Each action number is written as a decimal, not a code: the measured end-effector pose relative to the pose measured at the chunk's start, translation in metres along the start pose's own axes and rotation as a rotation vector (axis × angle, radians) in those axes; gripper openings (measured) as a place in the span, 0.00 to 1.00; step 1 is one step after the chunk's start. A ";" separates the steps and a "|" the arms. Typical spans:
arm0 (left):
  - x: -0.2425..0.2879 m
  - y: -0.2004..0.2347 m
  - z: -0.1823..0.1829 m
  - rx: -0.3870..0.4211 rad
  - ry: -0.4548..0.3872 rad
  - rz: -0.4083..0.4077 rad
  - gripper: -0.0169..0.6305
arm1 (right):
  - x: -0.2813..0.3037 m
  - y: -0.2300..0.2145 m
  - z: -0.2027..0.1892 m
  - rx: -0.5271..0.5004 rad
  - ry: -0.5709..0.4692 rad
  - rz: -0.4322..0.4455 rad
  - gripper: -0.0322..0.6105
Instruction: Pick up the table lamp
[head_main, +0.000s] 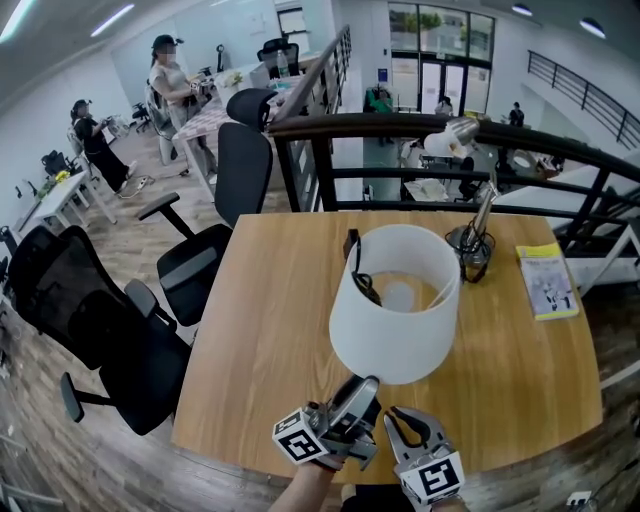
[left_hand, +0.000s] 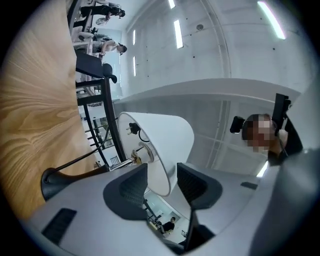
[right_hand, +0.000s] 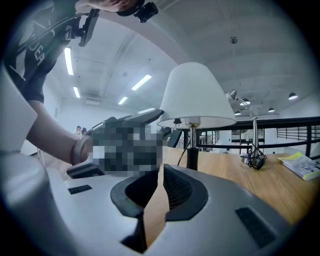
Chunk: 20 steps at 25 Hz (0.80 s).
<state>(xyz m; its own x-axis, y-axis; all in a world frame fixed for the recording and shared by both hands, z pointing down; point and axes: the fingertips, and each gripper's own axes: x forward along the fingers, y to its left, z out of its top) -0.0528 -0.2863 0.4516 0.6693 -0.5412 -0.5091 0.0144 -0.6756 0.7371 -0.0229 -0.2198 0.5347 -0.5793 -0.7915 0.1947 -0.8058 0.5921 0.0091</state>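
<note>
Table lamp (head_main: 395, 300): seen standing on table (head_main: 270, 330), not lifted. Left gripper (left_hand: 162, 172) held wide astride shade (left_hand: 165, 140) rim; right gripper (right_hand: 159, 175) closed, empty.

— What is seen on the wooden table (head_main: 262, 330)?
— A yellow booklet (head_main: 547, 281) is laid near its right edge, and a silver gooseneck lamp (head_main: 472, 243) is placed at the far edge.
— And around the table?
— Black office chairs (head_main: 240, 172) are found at the left; a black railing (head_main: 400, 124) is seen behind.
</note>
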 end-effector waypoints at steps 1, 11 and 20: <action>0.002 -0.001 0.000 -0.004 -0.003 -0.018 0.30 | 0.000 -0.002 -0.001 0.003 0.002 0.000 0.13; 0.020 -0.009 0.010 -0.045 -0.036 -0.171 0.29 | 0.008 -0.015 -0.009 0.014 0.023 -0.013 0.13; 0.030 -0.015 0.021 -0.058 -0.067 -0.247 0.13 | 0.016 -0.035 -0.012 0.030 0.041 -0.064 0.13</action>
<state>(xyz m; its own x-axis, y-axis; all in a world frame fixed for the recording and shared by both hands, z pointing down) -0.0485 -0.3028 0.4158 0.5897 -0.3963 -0.7037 0.2151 -0.7628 0.6098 -0.0023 -0.2519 0.5496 -0.5212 -0.8205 0.2347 -0.8449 0.5350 -0.0060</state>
